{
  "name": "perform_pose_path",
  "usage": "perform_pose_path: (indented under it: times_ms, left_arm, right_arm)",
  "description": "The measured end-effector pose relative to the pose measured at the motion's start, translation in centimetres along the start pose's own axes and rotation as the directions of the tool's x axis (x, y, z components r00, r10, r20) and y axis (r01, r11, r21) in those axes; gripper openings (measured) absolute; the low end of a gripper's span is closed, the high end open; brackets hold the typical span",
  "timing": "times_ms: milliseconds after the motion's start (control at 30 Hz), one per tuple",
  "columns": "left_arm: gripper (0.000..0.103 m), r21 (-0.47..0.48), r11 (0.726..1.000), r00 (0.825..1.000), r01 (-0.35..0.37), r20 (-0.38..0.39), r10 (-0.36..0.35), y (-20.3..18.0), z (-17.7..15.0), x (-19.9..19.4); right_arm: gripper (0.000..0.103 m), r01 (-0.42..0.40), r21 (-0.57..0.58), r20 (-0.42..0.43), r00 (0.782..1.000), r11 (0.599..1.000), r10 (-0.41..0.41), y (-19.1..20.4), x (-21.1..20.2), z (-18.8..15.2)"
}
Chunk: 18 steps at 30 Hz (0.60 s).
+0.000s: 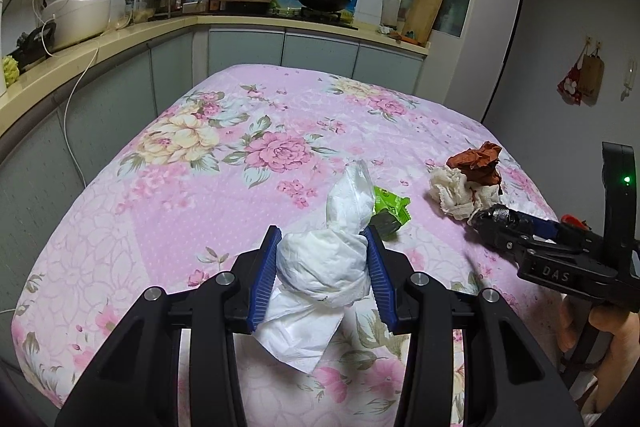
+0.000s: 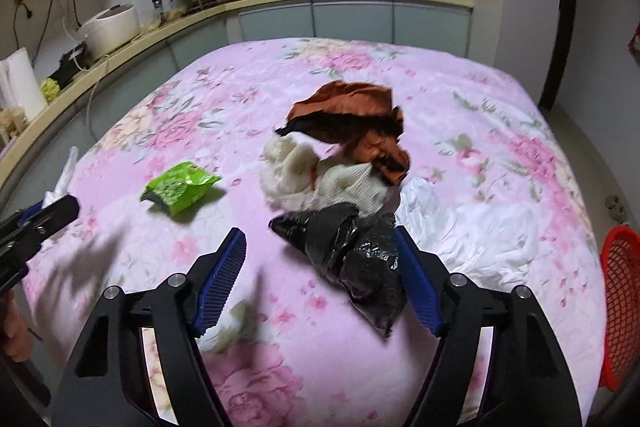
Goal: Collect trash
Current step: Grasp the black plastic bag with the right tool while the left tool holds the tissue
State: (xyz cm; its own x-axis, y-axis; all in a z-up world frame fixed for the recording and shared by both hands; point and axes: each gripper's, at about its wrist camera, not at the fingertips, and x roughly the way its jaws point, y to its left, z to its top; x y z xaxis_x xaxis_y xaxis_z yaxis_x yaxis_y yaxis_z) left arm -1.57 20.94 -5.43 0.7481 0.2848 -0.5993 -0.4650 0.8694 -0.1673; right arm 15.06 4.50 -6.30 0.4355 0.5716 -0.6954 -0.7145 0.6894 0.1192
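Note:
My left gripper (image 1: 322, 231) is shut on a crumpled white paper wad (image 1: 324, 263), held just above the pink floral tablecloth (image 1: 180, 211). My right gripper (image 2: 319, 231) stands open around a black plastic bag (image 2: 360, 255). The bag lies against the right finger, and the left finger is well apart from it. Just beyond the bag lie a cream cloth wad (image 2: 296, 175) and a crumpled rust-brown paper (image 2: 352, 119). A green snack wrapper (image 2: 180, 189) lies to the left, and in the left wrist view the green wrapper (image 1: 390, 205) shows behind the white wad.
A red mesh basket (image 2: 622, 303) stands off the table's right edge. A flat white plastic sheet (image 2: 460, 223) lies right of the black bag. Kitchen counters with a rice cooker (image 1: 80, 15) and pans run behind and to the left. A hand (image 1: 608, 323) holds the right gripper.

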Motion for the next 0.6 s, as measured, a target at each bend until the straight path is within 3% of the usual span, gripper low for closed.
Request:
perform_pose_path:
  times_ms: [100,300,467,600]
  left_arm:
    - [0.041,-0.001,1.0,1.0,0.007,0.0,-0.007,-0.1,0.0,0.0]
    - [0.041,-0.004,1.0,1.0,0.017,0.003,-0.017,-0.1,-0.1,-0.2]
    - [0.041,-0.006,1.0,1.0,0.018,0.005,-0.018,-0.1,0.0,-0.3]
    - [0.041,-0.006,1.0,1.0,0.017,0.005,-0.017,-0.2,0.0,-0.3]
  right_arm:
    - [0.072,0.057,-0.031,0.016,0.998,0.998,-0.056,0.3,0.0,0.2]
    - [0.07,0.084,-0.052,-0.024,0.996,0.995,-0.086,0.3,2.2,0.7]
    - [0.049,0.065,-0.07,-0.076,0.995,0.995,-0.07,0.5,3.3,0.7]
    - [0.043,0.057,-0.076,-0.066,0.996,0.995,-0.062,0.8,2.7,0.4]
